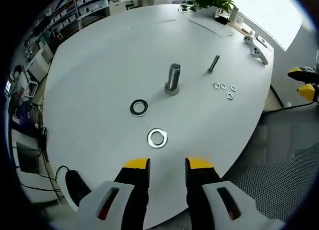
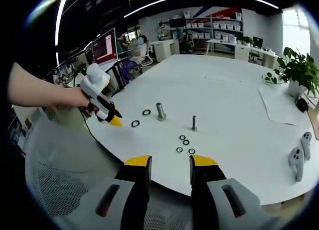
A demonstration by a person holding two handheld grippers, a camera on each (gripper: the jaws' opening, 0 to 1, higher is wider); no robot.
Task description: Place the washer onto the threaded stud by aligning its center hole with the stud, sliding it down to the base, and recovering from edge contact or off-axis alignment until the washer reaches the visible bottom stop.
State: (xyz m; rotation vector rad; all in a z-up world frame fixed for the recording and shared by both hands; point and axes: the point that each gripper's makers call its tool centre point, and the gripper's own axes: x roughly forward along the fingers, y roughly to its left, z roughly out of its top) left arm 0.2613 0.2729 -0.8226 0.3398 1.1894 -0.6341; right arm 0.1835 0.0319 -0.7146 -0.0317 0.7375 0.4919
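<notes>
Left gripper [image 1: 167, 165] jaws parted, empty, above table [image 1: 89, 100] edge. Right gripper [image 2: 169, 163] also parted, empty. Silver washer [image 1: 157, 138] lies flat just ahead of left gripper, dark washer [image 1: 139, 107] beyond, upright stud [image 1: 173, 79] further, untouched.

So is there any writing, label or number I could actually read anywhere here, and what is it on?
None can be read.
Monitor at the room's edge: red and white screen, any text too blurred.
Shelf bins on the far wall: any labels too small.
Sheet of paper on the table: looks blank.
Large stud, small stud, washers: no markings visible.
</notes>
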